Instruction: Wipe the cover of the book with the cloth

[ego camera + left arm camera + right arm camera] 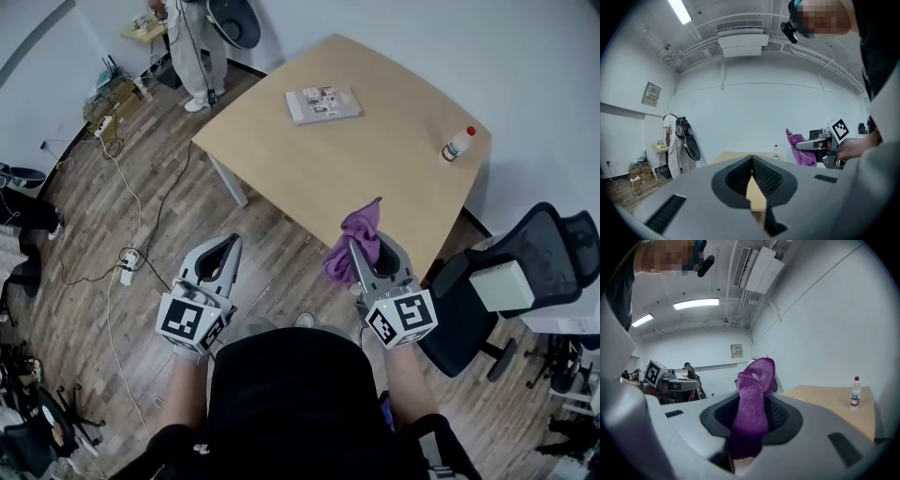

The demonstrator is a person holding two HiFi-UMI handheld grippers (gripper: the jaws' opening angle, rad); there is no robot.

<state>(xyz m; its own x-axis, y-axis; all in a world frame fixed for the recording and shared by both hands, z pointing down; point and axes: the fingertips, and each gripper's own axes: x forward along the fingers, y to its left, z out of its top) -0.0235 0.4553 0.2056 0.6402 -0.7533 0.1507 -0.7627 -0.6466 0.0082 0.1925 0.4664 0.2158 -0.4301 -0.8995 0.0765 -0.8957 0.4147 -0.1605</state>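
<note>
Right tongs (360, 247) pinch cloth (362, 223); left tongs (228, 244) pressed together, empty; table (375, 159) edge ahead

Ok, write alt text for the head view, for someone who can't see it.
Seen from above, a person holds two grippers before a wooden table: the right gripper is shut on a purple cloth, the left gripper is shut and empty. A book and a small bottle sit on the table, untouched.
</note>
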